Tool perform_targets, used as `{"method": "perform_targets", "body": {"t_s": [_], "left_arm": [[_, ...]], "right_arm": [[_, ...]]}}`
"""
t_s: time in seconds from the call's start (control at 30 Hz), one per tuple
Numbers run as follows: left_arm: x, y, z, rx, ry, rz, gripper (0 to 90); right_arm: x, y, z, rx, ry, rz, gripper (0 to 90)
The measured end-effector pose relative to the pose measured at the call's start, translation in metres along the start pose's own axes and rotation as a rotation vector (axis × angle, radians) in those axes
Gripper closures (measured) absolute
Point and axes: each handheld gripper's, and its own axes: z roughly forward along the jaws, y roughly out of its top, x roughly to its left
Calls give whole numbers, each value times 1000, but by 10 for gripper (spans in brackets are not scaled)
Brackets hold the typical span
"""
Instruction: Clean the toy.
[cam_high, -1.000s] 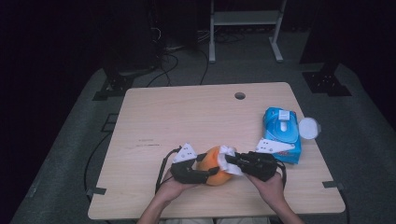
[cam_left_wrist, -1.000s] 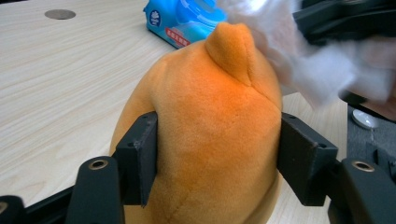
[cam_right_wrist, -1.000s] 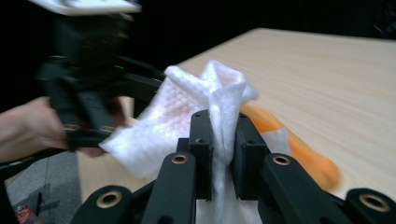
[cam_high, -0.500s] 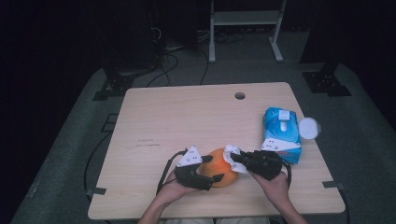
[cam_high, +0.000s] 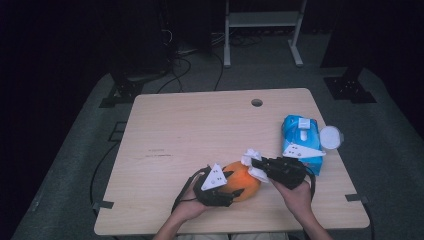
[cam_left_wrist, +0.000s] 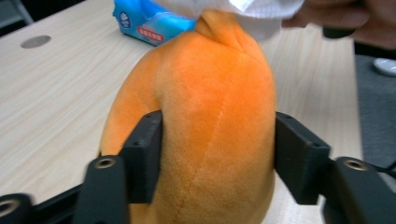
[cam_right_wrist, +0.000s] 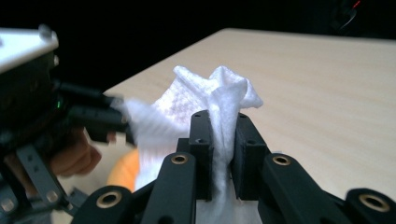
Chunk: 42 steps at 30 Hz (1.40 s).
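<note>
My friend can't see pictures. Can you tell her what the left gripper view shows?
Two black jaws of the left gripper squeeze a fuzzy orange plush toy on a wooden table. A white tissue touches its top, and a blue packet lies behind.

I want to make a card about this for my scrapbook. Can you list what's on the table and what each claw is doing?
Toy: orange plush toy, on the table
Left claw: jaws just closing, pads pressing the toy's sides
Right claw: pinching a white tissue against the toy's top
Also there: blue tissue pack, at the right edge
</note>
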Motion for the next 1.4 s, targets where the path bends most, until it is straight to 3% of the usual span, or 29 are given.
{"method": "perform_targets", "body": {"t_s": [0.07,0.1,0.17,0.2,0.23,0.3,0.4,0.47,0.6,0.63,0.67,0.7,0.77,0.8,0.87,0.9,0.93,1.0,1.07,1.13,1.17,1.2,1.27,1.33,1.4], "left_arm": [[9,3,-6,-50,-49,-85,262],[12,4,-8,-58,-46,-107,219],[14,3,-5,-24,-34,-102,144],[14,0,-2,-1,-54,-102,115],[12,-3,2,8,-58,-89,107],[9,-5,5,14,-26,-33,119],[2,1,1,-4,66,40,347],[-3,7,-3,-15,126,95,446],[-4,9,-3,21,197,109,438],[-3,7,-3,24,172,88,381],[-1,7,-3,31,119,57,381],[2,7,-4,37,59,27,290],[10,8,-10,-29,9,-61,275],[14,8,-13,-60,-5,-105,261],[19,6,-13,-77,51,-136,247],[22,4,-11,-71,60,-160,248],[22,-1,-5,-46,24,-195,250],[20,-3,-3,-41,18,-186,261],[17,-2,-1,-21,-5,-171,271],[12,0,-3,2,-42,-133,286],[10,1,-4,4,-67,-119,297],[9,2,-5,6,-72,-105,297],[11,4,-8,-14,-88,-101,283],[13,6,-9,-39,-54,-106,265],[15,7,-5,-32,-34,-113,219]], "right_arm": [[0,-4,8,50,35,-5,792],[1,-5,9,56,57,-2,792],[1,-5,11,67,115,11,791],[2,-5,11,68,119,4,790],[2,-5,11,75,119,7,788],[1,-5,11,75,115,12,788],[-1,-5,8,53,93,26,790],[0,-3,5,8,74,22,792],[3,-2,8,-21,54,8,793],[1,-5,12,-2,68,10,793],[1,-5,12,-2,68,10,793],[-2,-9,15,26,81,8,791],[-3,-11,16,44,94,21,792],[-4,-14,16,57,114,31,791],[-4,-16,15,91,156,57,788],[-2,-16,14,103,158,41,789],[2,-15,11,133,154,7,788],[3,-14,8,145,147,-3,787],[1,-12,3,135,110,-16,782],[-4,-11,1,110,80,7,773],[-10,-13,4,135,92,31,773],[-10,-13,4,135,92,31,773],[-7,-17,8,186,123,13,783],[-6,-19,8,197,140,1,786],[-2,-21,7,209,196,2,785]]}}
